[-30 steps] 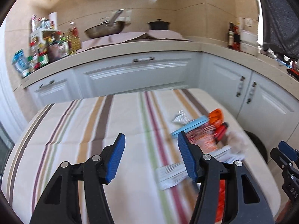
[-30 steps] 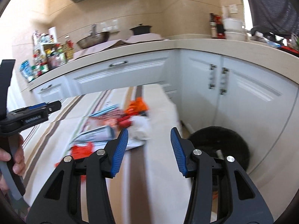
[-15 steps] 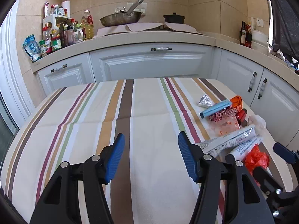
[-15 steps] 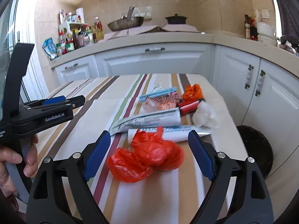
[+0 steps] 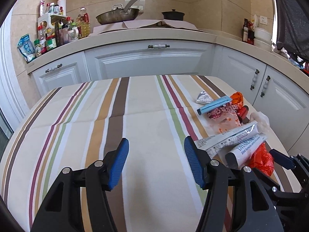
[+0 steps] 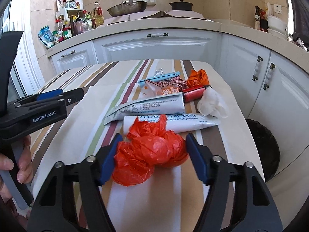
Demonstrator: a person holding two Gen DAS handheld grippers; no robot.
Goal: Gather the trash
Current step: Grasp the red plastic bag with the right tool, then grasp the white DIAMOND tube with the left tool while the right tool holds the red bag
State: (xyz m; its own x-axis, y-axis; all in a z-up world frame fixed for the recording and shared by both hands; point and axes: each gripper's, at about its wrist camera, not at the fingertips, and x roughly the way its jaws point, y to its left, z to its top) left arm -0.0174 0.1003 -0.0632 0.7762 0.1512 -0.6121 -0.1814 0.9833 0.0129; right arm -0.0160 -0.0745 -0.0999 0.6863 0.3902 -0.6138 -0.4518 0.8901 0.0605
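Observation:
A crumpled red plastic bag (image 6: 150,150) lies on the striped tablecloth between the jaws of my right gripper (image 6: 152,145), which is open around it, the pads close to its sides. Behind it lie two white tubes (image 6: 146,106), a red roller (image 6: 194,93), a white crumpled tissue (image 6: 211,104), an orange bag (image 6: 199,77) and a blue packet (image 6: 160,78). My left gripper (image 5: 155,154) is open and empty over bare cloth, left of the pile. The red bag also shows in the left wrist view (image 5: 261,158).
A black round trash bin (image 6: 268,150) stands on the floor right of the table. White cabinets (image 5: 150,60) and a counter with bottles (image 5: 56,34), a pan (image 5: 117,16) and a pot run behind and to the right.
My right gripper has moved forward and down so the red bag now sits between its jaws. My left gripper has shifted slightly; the trash pile has not moved.

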